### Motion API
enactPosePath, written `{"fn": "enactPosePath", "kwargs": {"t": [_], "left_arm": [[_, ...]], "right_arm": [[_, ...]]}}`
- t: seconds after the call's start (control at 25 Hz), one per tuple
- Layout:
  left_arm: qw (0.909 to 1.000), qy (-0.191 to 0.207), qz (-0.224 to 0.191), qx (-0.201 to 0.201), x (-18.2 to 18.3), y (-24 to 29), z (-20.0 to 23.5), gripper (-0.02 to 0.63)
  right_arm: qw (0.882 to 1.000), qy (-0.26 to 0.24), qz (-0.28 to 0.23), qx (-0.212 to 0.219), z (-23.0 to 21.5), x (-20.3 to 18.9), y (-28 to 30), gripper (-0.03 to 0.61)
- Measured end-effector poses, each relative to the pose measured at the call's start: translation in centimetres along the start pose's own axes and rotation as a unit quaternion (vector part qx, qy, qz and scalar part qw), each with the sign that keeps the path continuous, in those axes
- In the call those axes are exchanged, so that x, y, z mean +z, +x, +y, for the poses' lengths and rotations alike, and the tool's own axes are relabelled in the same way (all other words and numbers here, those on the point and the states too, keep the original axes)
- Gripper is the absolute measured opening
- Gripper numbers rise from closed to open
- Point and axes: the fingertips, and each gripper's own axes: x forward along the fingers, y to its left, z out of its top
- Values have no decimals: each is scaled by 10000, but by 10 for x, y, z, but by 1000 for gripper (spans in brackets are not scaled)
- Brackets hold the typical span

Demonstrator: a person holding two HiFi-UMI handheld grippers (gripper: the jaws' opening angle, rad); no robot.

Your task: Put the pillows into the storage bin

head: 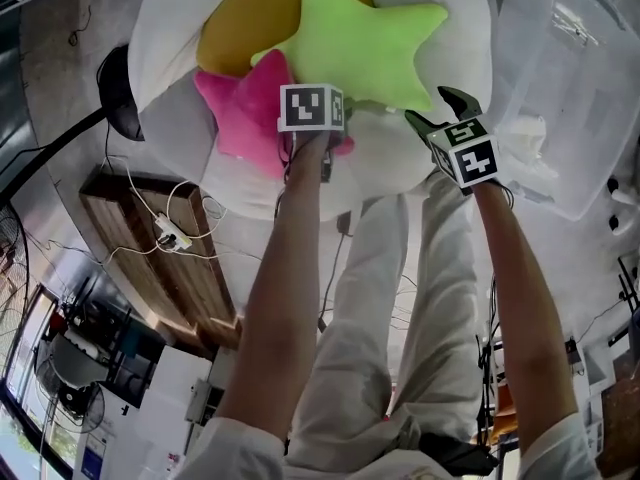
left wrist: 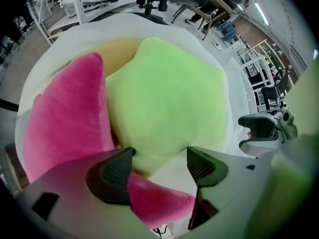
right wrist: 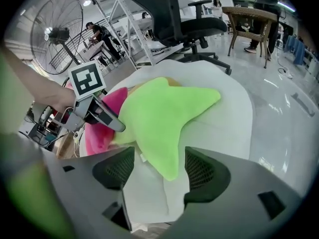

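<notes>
Three pillows lie on a big white round cushion (head: 170, 28): a green star (head: 365, 43), a pink star (head: 240, 113) and a yellow one (head: 240, 23) under them. My left gripper (left wrist: 160, 153) is open, pointing steeply down, with a lower arm of the green star (left wrist: 164, 93) between its jaws and an arm of the pink star (left wrist: 65, 123) below. The pads do not press. My right gripper (head: 440, 108) is open too; a point of the green star (right wrist: 159, 113) hangs between its jaws (right wrist: 159, 153) untouched. The clear storage bin (head: 575, 78) stands to the right.
A wooden board (head: 160, 258) with a power strip and cables lies on the floor to the left. The person's light trousers (head: 380, 298) fill the middle below the cushion. A black office chair (right wrist: 174, 14) and a standing fan (right wrist: 55, 34) are behind the cushion.
</notes>
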Motion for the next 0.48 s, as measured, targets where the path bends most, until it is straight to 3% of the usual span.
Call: {"fn": "enactPosePath", "kwargs": {"t": [0.28, 0.48], "left_arm": [[9985, -125, 355, 388, -7, 11, 6, 401], [9936, 535, 735, 669, -21, 25, 3, 453]], "right_arm": [[9999, 56, 115, 82, 6, -6, 14, 325], [9999, -48, 130, 31, 3, -12, 19, 328]]}}
